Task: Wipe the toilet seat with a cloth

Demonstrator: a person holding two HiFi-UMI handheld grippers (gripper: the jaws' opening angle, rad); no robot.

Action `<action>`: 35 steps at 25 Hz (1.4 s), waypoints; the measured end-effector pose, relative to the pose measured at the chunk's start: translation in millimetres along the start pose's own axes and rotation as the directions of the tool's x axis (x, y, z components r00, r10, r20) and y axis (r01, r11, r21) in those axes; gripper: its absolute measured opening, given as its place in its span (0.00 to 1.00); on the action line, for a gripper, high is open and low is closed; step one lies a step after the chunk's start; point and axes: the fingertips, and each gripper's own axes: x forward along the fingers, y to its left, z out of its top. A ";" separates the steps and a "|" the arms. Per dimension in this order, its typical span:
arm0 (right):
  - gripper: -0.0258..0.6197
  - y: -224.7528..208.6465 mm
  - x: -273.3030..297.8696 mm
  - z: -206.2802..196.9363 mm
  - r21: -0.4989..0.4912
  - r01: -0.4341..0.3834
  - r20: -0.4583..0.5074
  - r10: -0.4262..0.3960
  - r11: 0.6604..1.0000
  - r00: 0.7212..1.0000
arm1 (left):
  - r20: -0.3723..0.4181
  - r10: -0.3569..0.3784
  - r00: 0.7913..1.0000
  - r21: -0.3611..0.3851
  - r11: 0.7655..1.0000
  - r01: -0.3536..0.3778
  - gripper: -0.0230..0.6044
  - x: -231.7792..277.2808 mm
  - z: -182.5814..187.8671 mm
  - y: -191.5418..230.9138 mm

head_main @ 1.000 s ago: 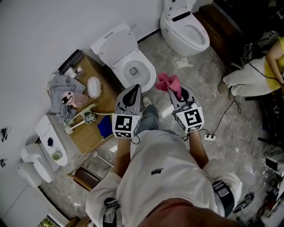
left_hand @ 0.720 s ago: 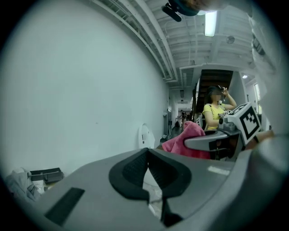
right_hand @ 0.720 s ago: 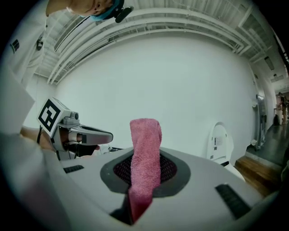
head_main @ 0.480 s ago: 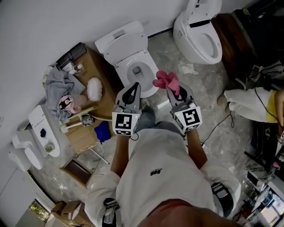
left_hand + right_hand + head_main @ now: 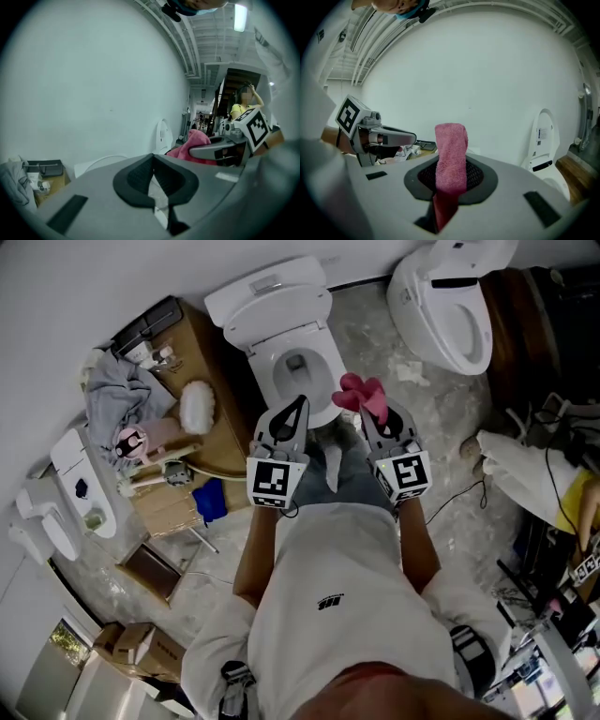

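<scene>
Right claw (image 5: pixel 373 416) clamps the pink cloth (image 5: pixel 359 393) near the front of the toilet seat (image 5: pixel 270 367), left claw (image 5: pixel 296 407) closed and empty; best I lower the cloth flat onto the rim, grip firm.

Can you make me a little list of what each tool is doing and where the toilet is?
Left tool: shut, holding nothing
Right tool: shut on the pink cloth
Cloth: sticks up out of the jaws, in the air
Toilet: lid up, just ahead of both tools
Wiping: not yet begun
</scene>
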 end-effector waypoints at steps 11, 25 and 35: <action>0.12 -47.8 78.8 -71.6 -0.001 -0.139 -0.145 0.138 0.990 0.980 | -0.070 0.146 0.987 -0.105 0.983 -0.153 0.05 60.4 -65.6 27.9; 0.12 -77.5 165.2 -186.2 0.003 -0.279 -0.299 0.267 0.960 0.916 | -0.171 0.219 0.961 -0.185 0.951 -0.249 0.05 135.1 -162.1 61.5; 0.12 -94.3 216.6 -250.4 -0.041 -0.323 -0.363 0.287 0.945 0.886 | -0.232 0.216 0.948 -0.246 0.930 -0.272 0.05 177.2 -235.1 74.1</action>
